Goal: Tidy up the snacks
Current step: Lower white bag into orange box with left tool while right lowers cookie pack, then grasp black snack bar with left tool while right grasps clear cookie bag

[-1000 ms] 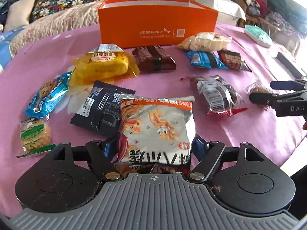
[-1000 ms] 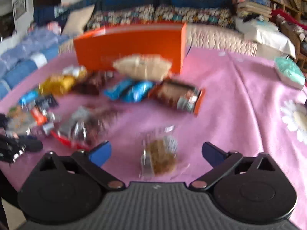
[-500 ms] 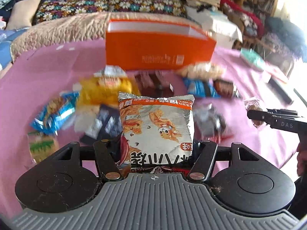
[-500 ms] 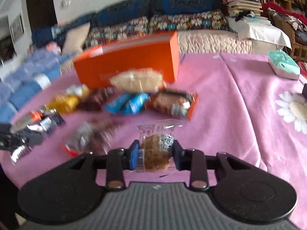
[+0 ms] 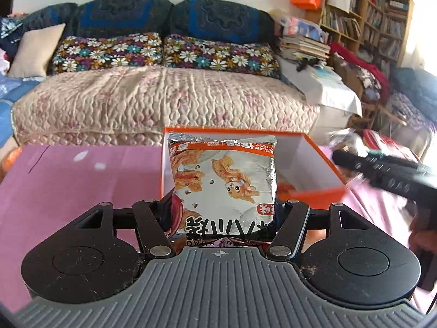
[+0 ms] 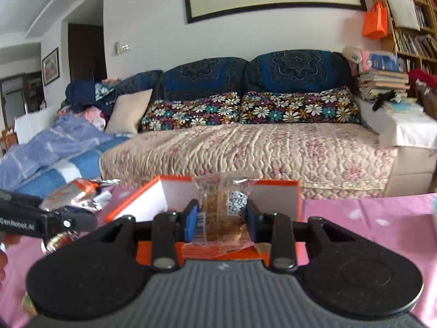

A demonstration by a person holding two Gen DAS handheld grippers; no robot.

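my left hand-held gripper (image 5: 222, 213) is clamped on a silver snack bag (image 5: 222, 180) printed with orange fried pieces, its fingers pressing the bag's lower sides. the bag stands upright in front of the open orange box (image 5: 322, 169), whose white inside shows behind and to the right of it. the box sits on the pink cloth of the bench (image 5: 68, 186), toward the far edge, with the quilted sofa (image 5: 164, 101) just beyond.

my right hand-held gripper (image 6: 220, 218) is closed around a small clear-wrapped biscuit (image 6: 221, 213), blue pads squeezing it from both sides. the biscuit is held upright over the near wall of the orange box (image 6: 275, 199), and the box's open top lies right behind it.

in the left wrist view my right hand-held gripper (image 5: 382, 172) comes in blurred from the right edge, beside the box's right wall. in the right wrist view my left hand-held gripper (image 6: 46, 221) shows at the left edge with the crinkled silver bag (image 6: 73, 194) above it, near the box's left corner.
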